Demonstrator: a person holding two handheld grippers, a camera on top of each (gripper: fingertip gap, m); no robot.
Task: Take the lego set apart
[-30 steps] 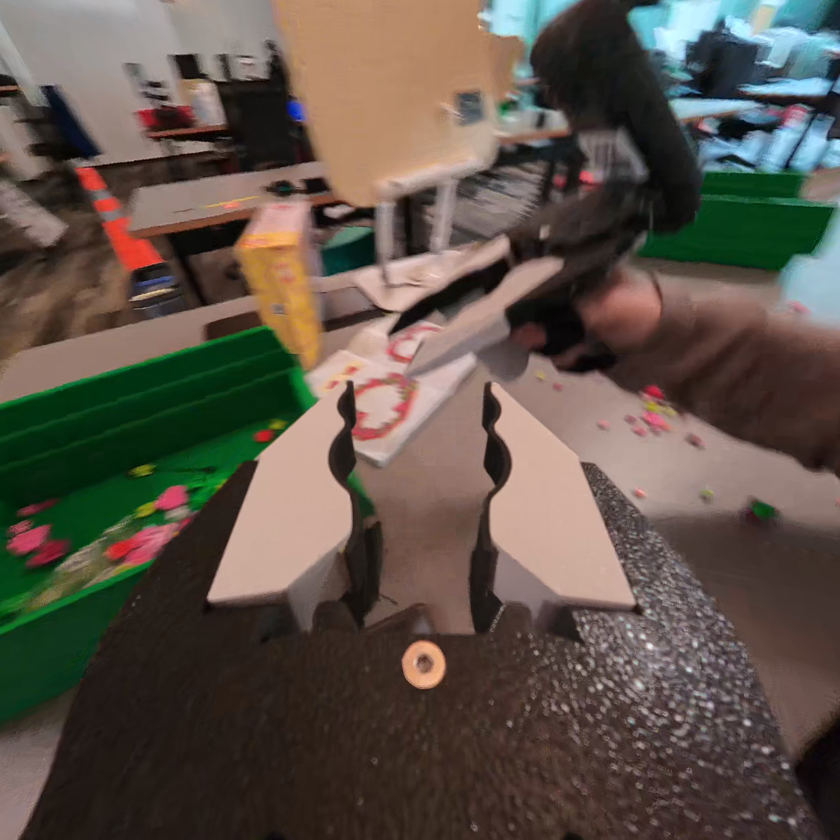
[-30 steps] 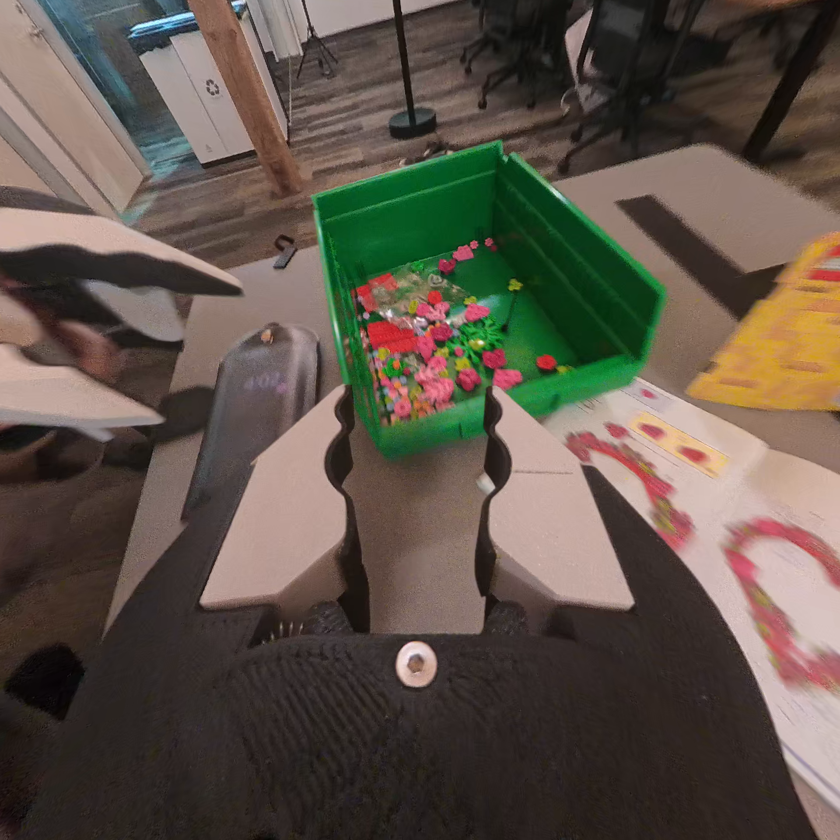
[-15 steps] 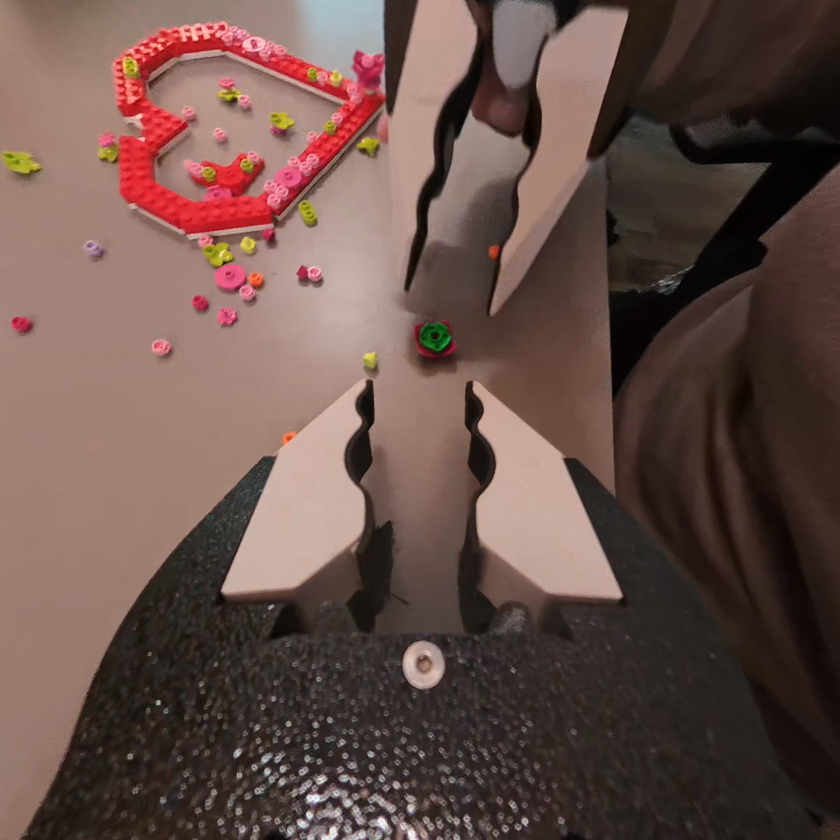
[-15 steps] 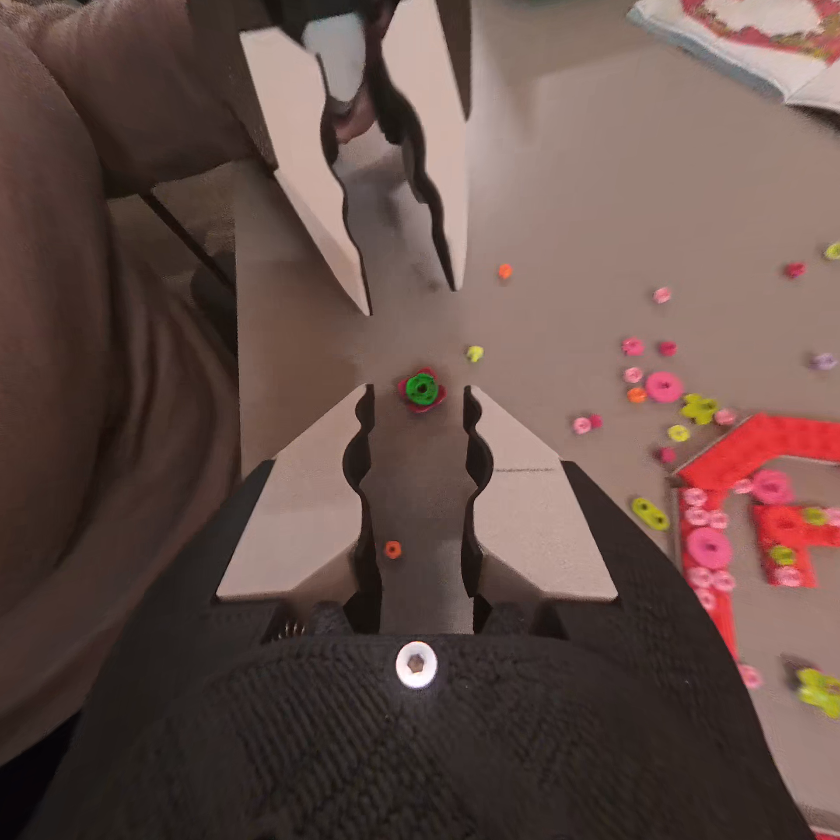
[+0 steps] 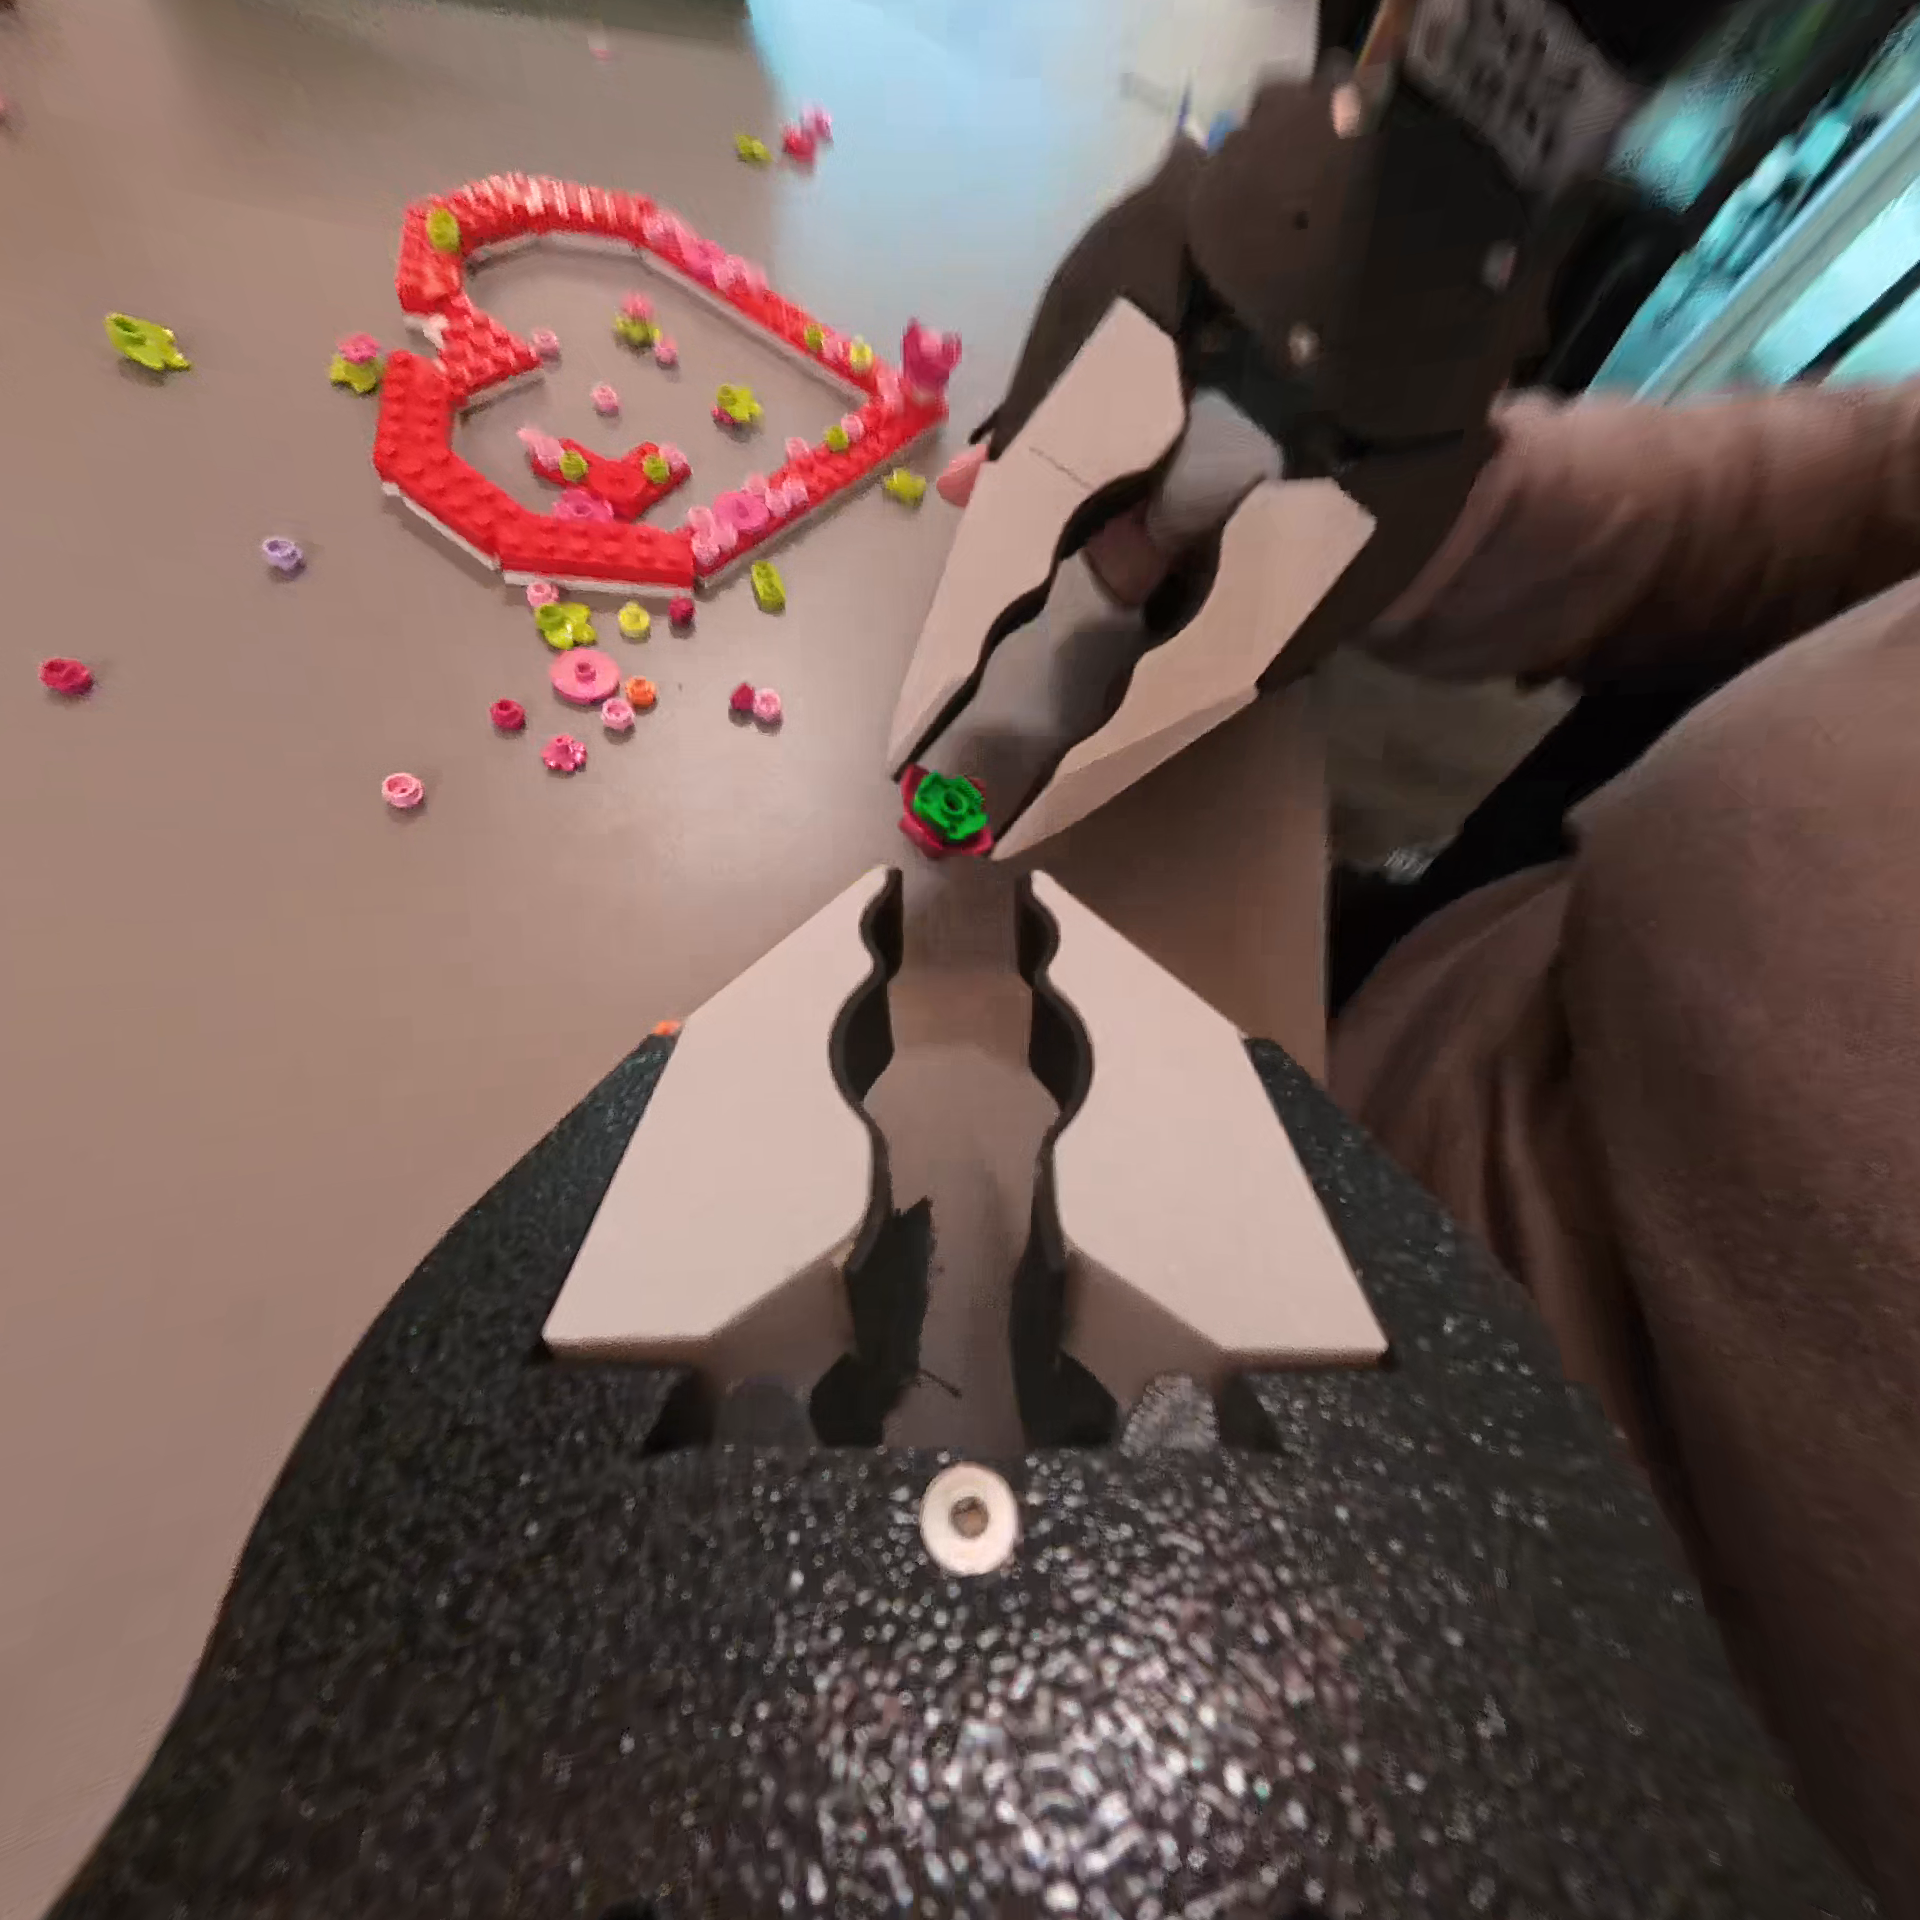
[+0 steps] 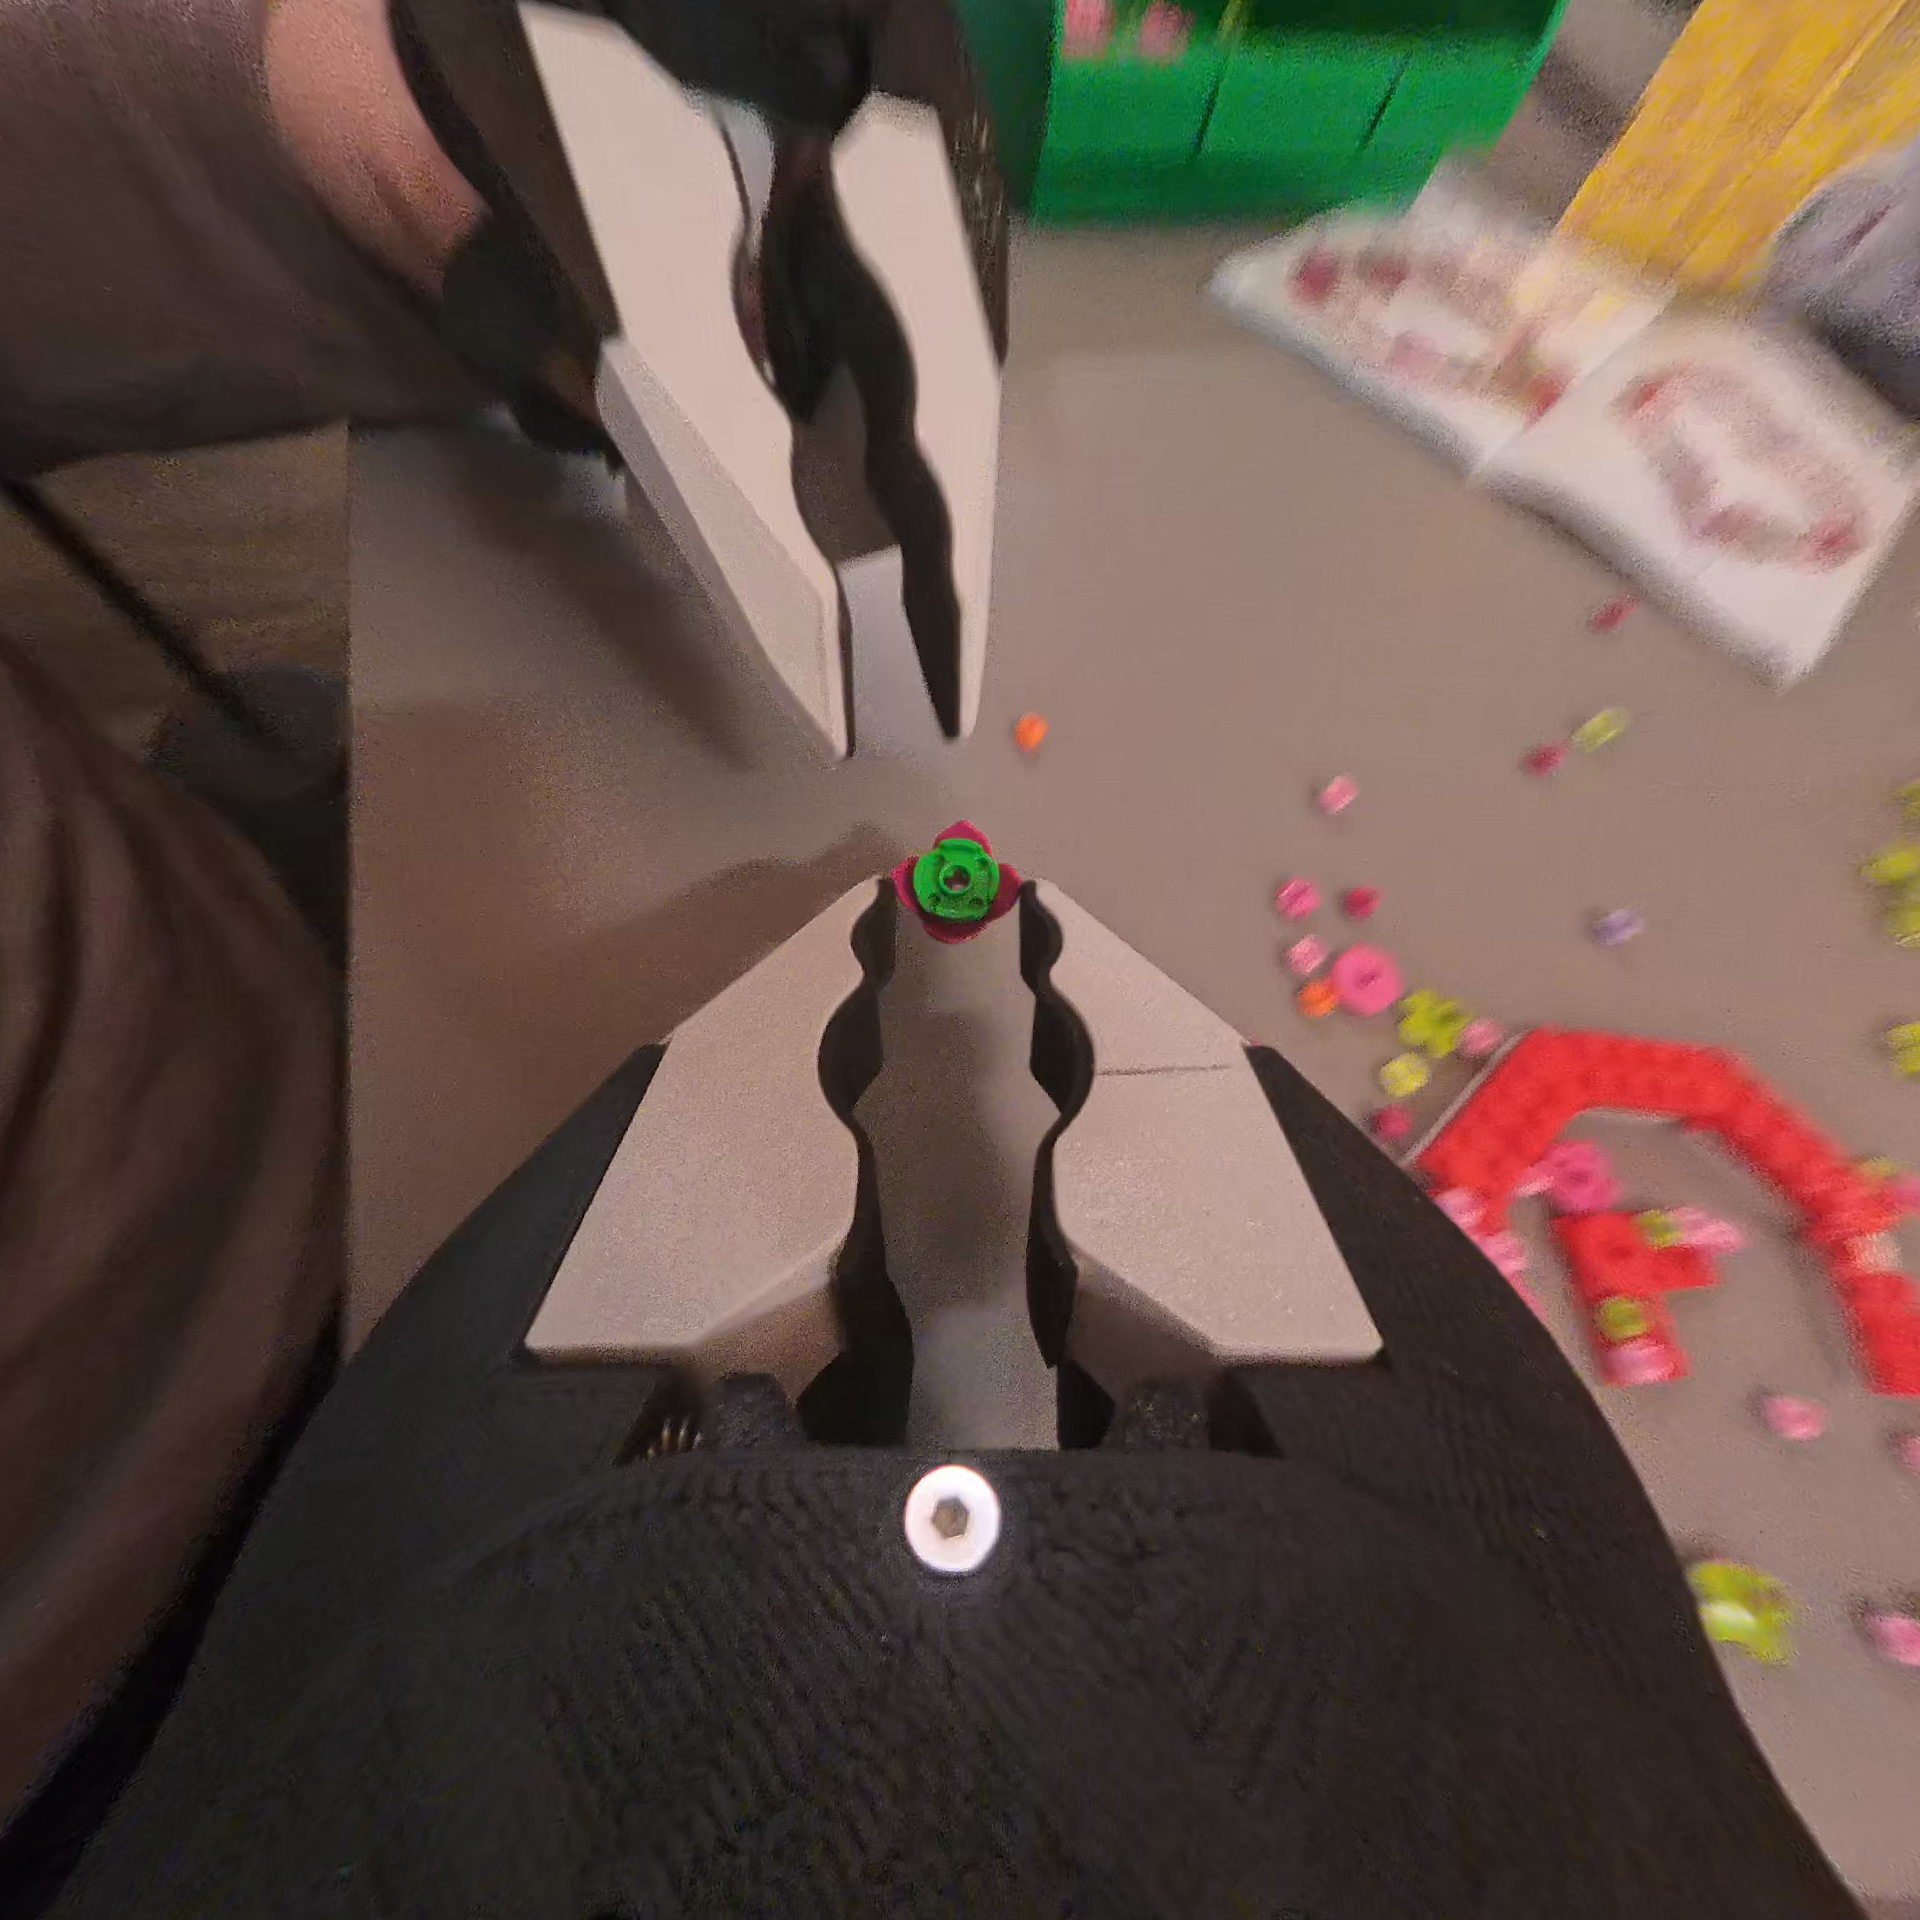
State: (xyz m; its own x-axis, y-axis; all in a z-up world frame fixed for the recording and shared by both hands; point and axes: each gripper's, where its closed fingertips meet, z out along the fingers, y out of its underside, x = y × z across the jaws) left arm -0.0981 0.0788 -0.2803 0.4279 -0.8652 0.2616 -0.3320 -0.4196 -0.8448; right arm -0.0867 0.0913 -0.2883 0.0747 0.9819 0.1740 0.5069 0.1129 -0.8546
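Both parted and empty, the right claw (image 6: 954,902) and left claw (image 5: 961,875) bracket the small flower piece (image 6: 954,883), which could skid off the desk (image 5: 260,987) if nudged.

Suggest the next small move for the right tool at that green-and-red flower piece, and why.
Probably close the right tool on the green-and-red flower piece. The piece sits right between its open tips on the table, apparently not yet clamped. The left tool faces it from the other side, a little short of it, so it could then take the green top.
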